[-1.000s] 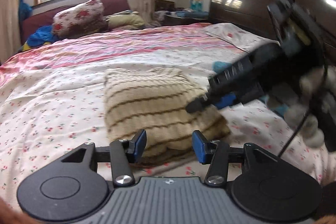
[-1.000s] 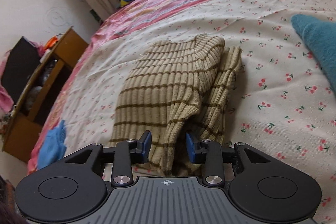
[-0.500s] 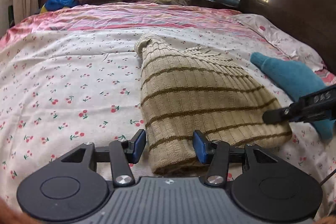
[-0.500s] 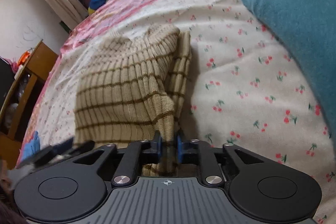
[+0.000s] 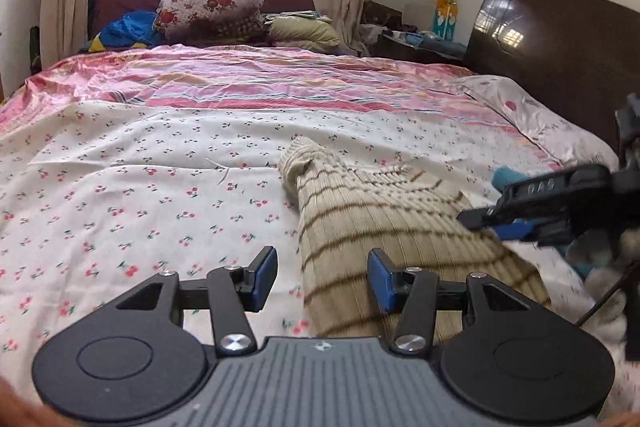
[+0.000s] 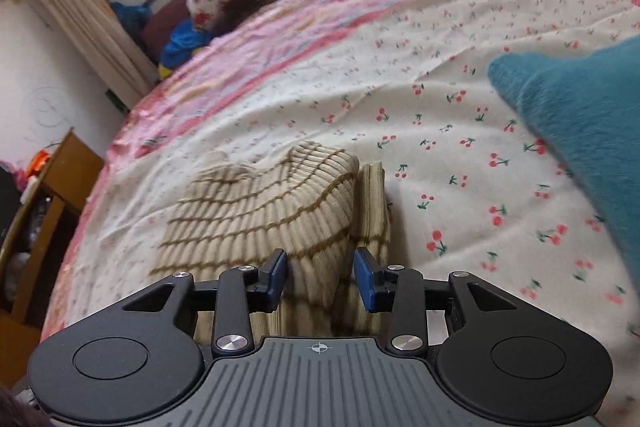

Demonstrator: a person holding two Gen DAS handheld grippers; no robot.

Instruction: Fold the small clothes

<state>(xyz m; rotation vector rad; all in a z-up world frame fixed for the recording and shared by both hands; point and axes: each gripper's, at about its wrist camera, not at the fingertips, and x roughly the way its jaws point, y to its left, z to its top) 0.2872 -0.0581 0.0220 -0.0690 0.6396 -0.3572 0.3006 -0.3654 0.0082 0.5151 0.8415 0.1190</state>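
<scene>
Nearest the left wrist camera, the left tool [image 5: 322,277] hangs low over the bed [image 5: 120,195] with its jaws spread wide and nothing between them; its left pad is over bare sheet and its right pad over the near edge of the sweater [image 5: 384,227]. In the right wrist view the right tool [image 6: 320,277] is likewise spread, its blue pads either side of the sweater's [image 6: 272,211] near fold but not pinching it. Half a second ago those same jaws were clamped tight on that fold, so the cloth has just been let go (the fold is laid down, by the look of it).

The sweater lies folded into a narrow striped bundle towards the headboard side of the bed, collar end pointing away to the window side, with one sleeve or side strip showing just beside its right edge. Both cameras have also lifted and drawn back a little since then, and the picture is blurred with motion.

I judge this fold done; the next step is probably another fold across, or setting the bundle aside.

Further right, the teal cloth [image 6: 580,131] lies apart from the sweater, likely the next piece.
</scene>
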